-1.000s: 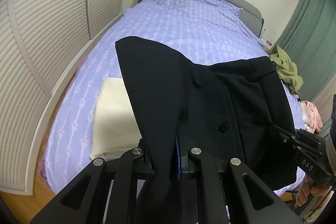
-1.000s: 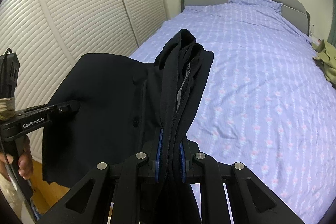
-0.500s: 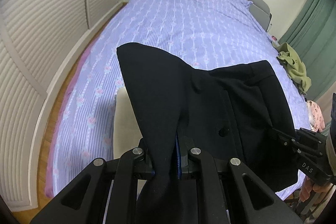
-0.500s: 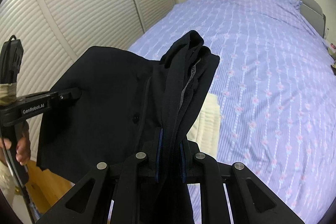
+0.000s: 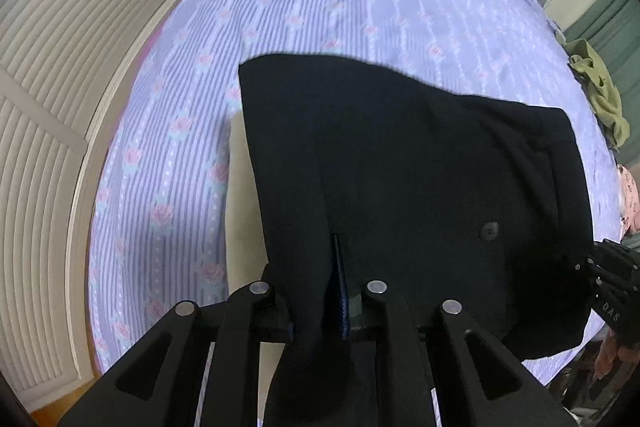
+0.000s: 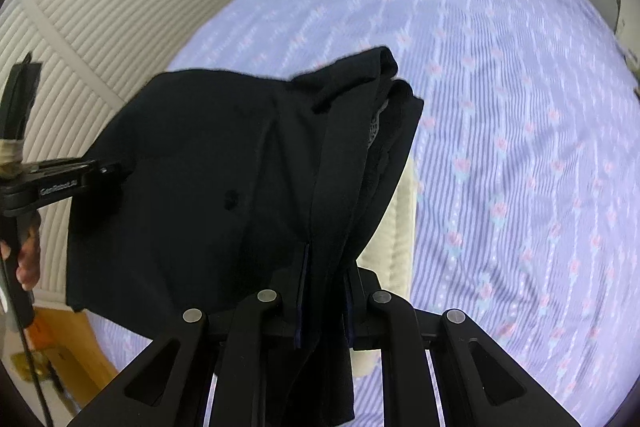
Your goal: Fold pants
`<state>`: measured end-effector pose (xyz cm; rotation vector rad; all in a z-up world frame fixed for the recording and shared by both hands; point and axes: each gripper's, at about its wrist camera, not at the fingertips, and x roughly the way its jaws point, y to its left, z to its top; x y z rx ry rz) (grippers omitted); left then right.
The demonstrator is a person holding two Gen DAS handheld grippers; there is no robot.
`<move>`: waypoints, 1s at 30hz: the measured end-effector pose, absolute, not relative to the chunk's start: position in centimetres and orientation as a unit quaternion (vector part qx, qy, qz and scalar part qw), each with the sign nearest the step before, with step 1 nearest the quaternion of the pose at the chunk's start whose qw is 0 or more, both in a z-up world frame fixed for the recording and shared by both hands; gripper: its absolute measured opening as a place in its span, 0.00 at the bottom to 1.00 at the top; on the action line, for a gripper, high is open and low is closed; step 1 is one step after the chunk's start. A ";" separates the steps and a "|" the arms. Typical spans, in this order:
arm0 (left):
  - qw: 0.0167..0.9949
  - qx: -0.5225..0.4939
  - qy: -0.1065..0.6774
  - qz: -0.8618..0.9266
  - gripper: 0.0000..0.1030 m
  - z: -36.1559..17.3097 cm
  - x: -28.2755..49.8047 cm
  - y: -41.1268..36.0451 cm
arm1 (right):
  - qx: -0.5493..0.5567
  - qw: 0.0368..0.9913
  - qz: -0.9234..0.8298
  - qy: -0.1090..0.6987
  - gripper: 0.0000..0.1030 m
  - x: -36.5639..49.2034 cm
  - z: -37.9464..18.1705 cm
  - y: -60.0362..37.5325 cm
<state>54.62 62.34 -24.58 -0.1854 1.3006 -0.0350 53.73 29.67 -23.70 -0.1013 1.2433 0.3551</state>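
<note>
**Two grippers hold the black pants above the bed**

One pair of black pants (image 5: pixel 400 187) hangs spread in the air over the near end of the bed, a dark button (image 5: pixel 489 230) showing on its face. The left gripper (image 5: pixel 320 291) has its jaws closed tight on a gathered fold of the cloth, which runs down between the blue pads and out below. The right gripper (image 6: pixel 324 299) is likewise clamped on a thick bunch of layered fabric at the other side, with the cloth rising up and away from its fingers. Both point forward over the mattress, level with each other, with the garment stretched between them.

Beneath the pants lies a cream folded cloth (image 6: pixel 394 227) on the lilac flowered bedspread (image 5: pixel 320 7). An olive garment (image 5: pixel 600 95) sits at the far right edge of the bed. White louvered doors (image 6: pixel 100 7) line the left side.
</note>
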 end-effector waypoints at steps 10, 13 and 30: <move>0.807 0.038 0.584 0.076 0.47 -22.0 52.1 61.2 | -0.077 0.805 0.088 0.581 0.42 51.9 -22.7 25.9; 0.825 0.065 0.556 0.075 0.52 -19.6 49.6 58.8 | -0.069 0.818 0.077 0.565 0.47 51.5 -20.5 24.4; 0.904 -0.003 0.425 0.048 0.92 -3.6 33.2 38.7 | -0.046 0.898 0.119 0.421 0.86 36.0 -3.8 11.8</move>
